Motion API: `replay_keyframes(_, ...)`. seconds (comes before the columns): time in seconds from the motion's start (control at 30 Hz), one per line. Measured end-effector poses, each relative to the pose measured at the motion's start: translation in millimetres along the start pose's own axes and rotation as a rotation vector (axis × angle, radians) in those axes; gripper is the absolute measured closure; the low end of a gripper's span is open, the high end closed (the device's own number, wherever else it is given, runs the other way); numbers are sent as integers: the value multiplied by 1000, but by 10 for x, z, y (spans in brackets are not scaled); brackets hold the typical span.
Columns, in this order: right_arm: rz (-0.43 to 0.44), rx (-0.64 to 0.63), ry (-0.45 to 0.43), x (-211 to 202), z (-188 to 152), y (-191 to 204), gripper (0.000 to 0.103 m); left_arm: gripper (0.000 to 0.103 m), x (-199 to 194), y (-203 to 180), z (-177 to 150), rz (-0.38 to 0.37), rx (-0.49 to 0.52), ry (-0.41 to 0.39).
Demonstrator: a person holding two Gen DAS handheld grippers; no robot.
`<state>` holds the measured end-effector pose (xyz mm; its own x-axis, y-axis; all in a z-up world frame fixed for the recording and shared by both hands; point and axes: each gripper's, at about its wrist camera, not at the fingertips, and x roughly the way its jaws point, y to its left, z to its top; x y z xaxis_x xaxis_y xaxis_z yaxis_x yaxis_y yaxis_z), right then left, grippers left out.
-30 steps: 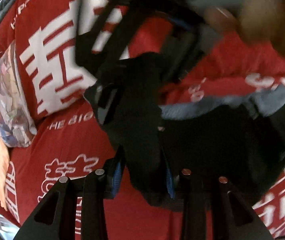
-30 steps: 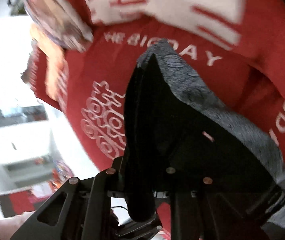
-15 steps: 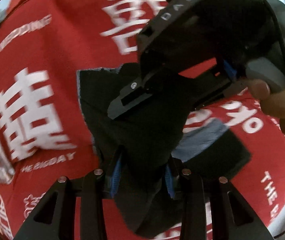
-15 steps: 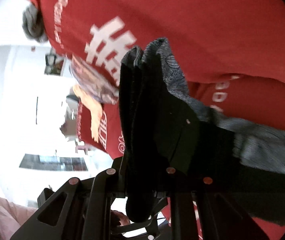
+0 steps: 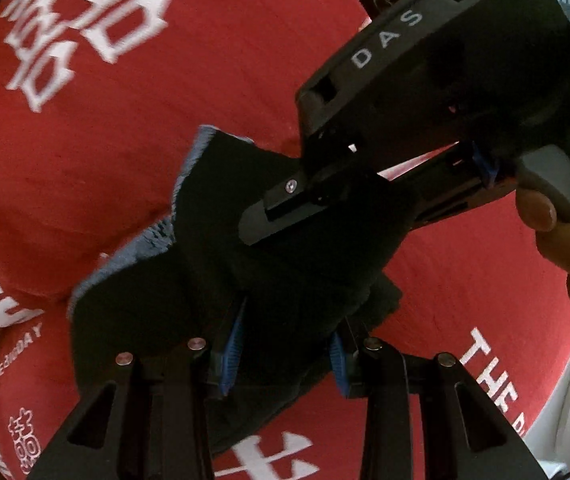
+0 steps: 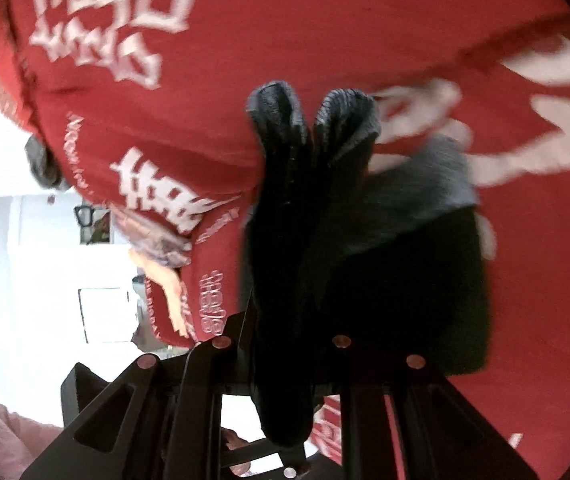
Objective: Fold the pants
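Observation:
The dark pants (image 5: 213,280) with a grey-blue inner face hang bunched above the red bedspread (image 5: 205,80). My left gripper (image 5: 285,356) is shut on a thick fold of the pants between its blue pads. My right gripper shows in the left wrist view as a black body marked DAS (image 5: 425,92), held by a hand, with its fingers reaching into the same cloth. In the right wrist view my right gripper (image 6: 281,364) is shut on a bundle of the pants (image 6: 305,208) that stands up in two folded ridges.
The red bedspread (image 6: 325,20) with white lettering fills both views. A patterned cushion and an orange cloth (image 6: 161,276) lie at the bed's edge, with a bright white room (image 6: 45,280) beyond. A grey item (image 6: 41,164) sits on the bed's far edge.
Both grippers have swung over the bed with the pants held. The right gripper's body has come closer and larger in the left view. The cloth in the right gripper now shows two ridges.

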<state>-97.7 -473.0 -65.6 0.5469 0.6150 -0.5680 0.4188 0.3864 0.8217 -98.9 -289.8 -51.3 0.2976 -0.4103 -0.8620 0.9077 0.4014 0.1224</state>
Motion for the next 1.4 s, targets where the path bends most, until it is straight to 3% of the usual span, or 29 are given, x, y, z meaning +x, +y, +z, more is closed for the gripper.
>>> replay_keyframes(0.17, -46, 40, -5, 76, -56, -377, 81, 64, 184, -104, -74, 16, 32, 41)
replay_keyframes(0.3, -101, 37, -7, 43, -61, -365, 73, 36, 98, -3, -55, -10, 17, 65)
replay_keyframes(0.5, -297, -17, -1, -106, -108, -184, 71, 36, -268, 363, -79, -28, -50, 59)
replay_keyframes(0.63, -448, -75, -22, -205, -216, -55, 71, 36, -446, 862, -114, 5, -192, 53)
replay_keyframes(0.77, -452, -141, -95, -282, -138, 189, 72, 36, -306, 1502, -161, 111, -363, 95)
replay_keyframes(0.83, -449, -167, -108, -203, 10, 313, 72, 36, -170, 1898, -229, 142, -494, 134)
replay_keyframes(0.93, -485, -199, -109, 55, 249, 464, 72, 36, 183, 2258, -364, 112, -673, 249)
replay_keyframes(1.03, -530, -188, -73, 275, 298, 433, 72, 35, 404, 2328, -592, 48, -783, 309)
replay_keyframes(1.13, -569, -175, -28, 405, 122, 254, 73, 19, 414, 2277, -734, 60, -801, 289)
replay_keyframes(1.27, -589, -226, -27, 378, -67, 229, 74, 19, 400, 2285, -791, 16, -821, 303)
replay_keyframes(1.4, -612, -239, -8, 354, -122, 280, 74, 19, 313, 2252, -721, 42, -739, 316)
